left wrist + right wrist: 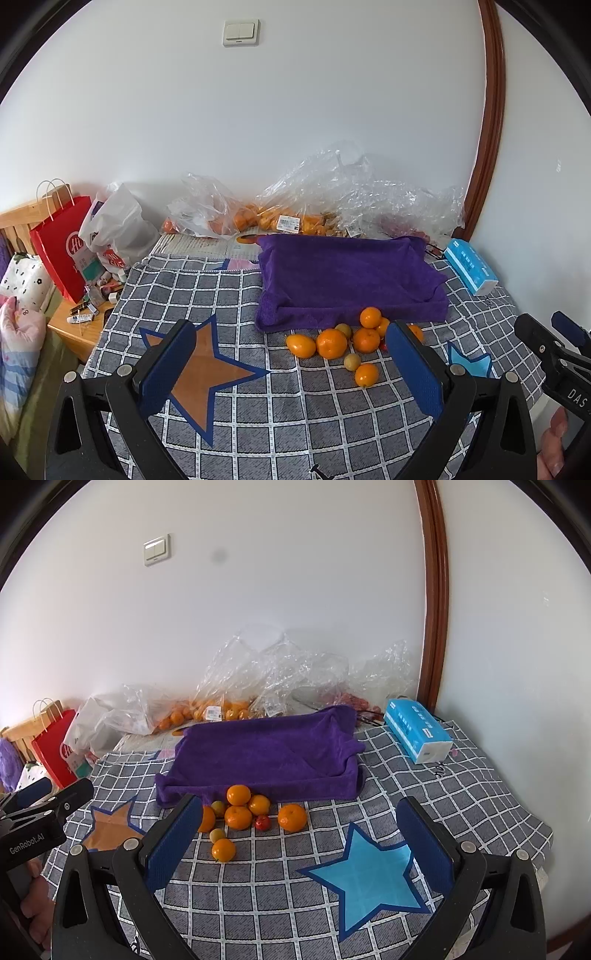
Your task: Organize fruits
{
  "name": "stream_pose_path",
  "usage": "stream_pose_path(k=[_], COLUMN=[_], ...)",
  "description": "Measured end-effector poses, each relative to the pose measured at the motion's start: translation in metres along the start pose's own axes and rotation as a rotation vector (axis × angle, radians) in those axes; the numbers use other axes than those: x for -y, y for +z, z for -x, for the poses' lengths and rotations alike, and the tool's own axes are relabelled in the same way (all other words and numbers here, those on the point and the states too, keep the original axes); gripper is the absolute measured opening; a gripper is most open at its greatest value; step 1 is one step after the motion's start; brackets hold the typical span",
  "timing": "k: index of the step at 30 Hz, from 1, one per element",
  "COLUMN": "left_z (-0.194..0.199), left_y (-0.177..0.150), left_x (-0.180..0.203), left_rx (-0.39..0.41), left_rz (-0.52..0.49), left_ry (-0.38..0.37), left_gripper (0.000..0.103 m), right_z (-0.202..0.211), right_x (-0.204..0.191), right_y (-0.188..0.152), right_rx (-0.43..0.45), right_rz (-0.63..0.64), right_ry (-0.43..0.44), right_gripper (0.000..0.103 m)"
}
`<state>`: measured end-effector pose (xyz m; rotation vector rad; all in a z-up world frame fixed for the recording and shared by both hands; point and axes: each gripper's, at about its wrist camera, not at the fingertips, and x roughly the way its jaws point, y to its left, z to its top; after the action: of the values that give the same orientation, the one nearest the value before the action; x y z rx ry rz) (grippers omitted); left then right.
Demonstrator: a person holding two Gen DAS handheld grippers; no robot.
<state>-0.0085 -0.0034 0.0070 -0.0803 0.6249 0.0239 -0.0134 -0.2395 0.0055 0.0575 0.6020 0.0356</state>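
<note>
I see a grey checked cloth [461,782] spread over the surface, and on it a tray draped in a purple towel [266,757] that holds no fruit yet, so by my judgement the sorting has not started. Touching the tray's near edge lies the pile of loose fruit [240,816]: mostly oranges, 2 small yellowish ones and 1 small red one [262,822]. My left gripper [291,373] and right gripper [299,849] both hover near the pile, jaws spread wide, holding nothing
</note>
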Motion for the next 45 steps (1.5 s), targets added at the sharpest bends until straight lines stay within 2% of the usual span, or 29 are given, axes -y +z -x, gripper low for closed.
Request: stream_pose_path(k=[33, 45], left_z=[-0.006, -0.027], left_y=[-0.004, 0.0], left_x=[-0.002, -0.009], left_rx=[0.002, -0.01], left_rz=[0.005, -0.005], left_ry=[-0.01, 0.001], left_gripper=[0.103, 0.103], right_z=[-0.006, -0.025], right_x=[-0.007, -0.016], right_y=[-0.003, -0.001], right_rx=[0.005, -0.013], right_rz=[0.037, 0.052], right_ry=[0.014, 0.025], right_gripper=[0.103, 0.103])
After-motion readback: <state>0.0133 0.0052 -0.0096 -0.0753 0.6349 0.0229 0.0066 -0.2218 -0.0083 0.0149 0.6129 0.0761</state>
